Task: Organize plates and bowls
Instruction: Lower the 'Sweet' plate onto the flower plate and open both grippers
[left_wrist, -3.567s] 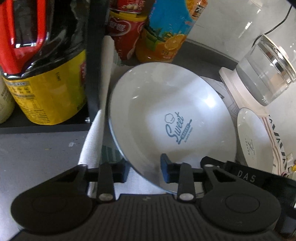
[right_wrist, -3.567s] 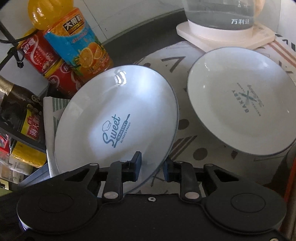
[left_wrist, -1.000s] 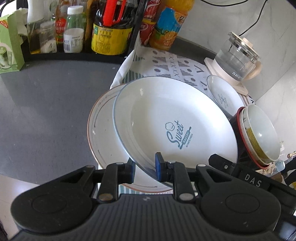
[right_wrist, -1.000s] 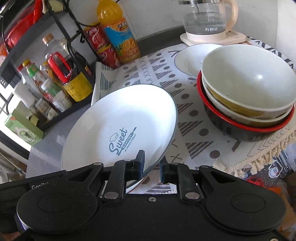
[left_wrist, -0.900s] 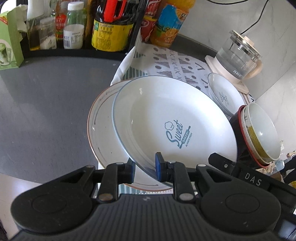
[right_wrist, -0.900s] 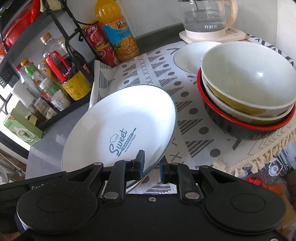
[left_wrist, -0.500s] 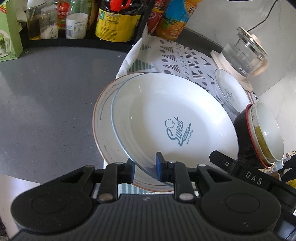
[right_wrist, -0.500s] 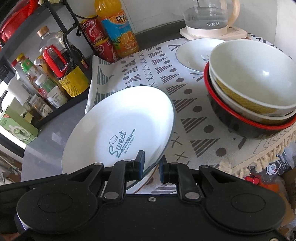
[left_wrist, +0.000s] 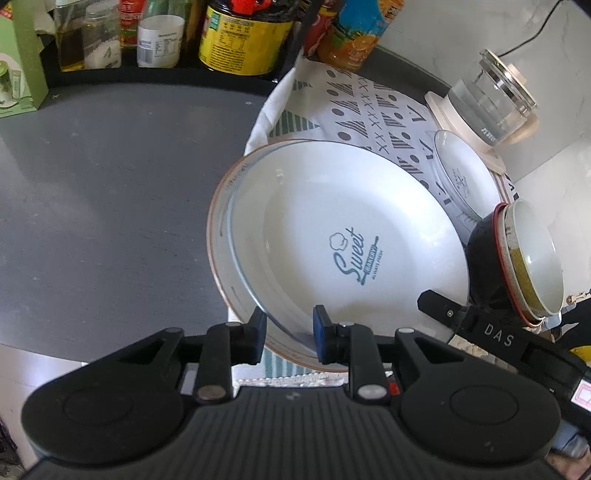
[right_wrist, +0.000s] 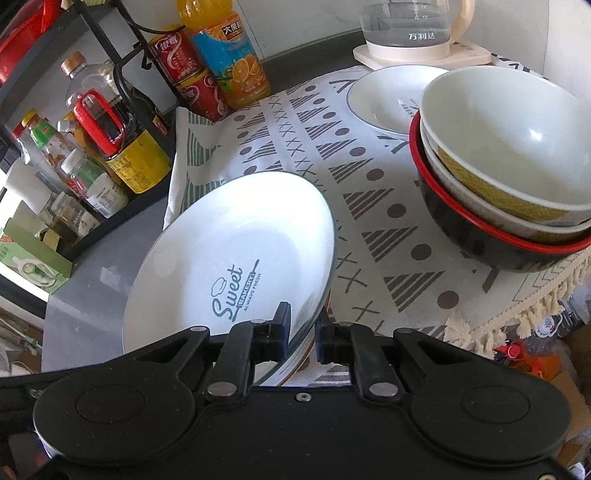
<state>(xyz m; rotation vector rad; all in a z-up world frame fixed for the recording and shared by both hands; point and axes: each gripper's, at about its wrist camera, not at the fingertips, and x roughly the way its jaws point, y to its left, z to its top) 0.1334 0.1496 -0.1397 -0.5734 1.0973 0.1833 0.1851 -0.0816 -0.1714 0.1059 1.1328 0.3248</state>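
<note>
Shown were three plates, three nested bowls, one glass kettle, one patterned cloth, and two grippers.

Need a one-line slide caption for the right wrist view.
Right gripper clamps the Sweet plate rim beside stacked bowls.

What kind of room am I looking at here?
Most likely a home kitchen counter. A black rack of sauce and seasoning bottles stands at the back, a glass electric kettle sits beside it, and stacked ceramic bowls rest on a patterned white cloth.
</note>
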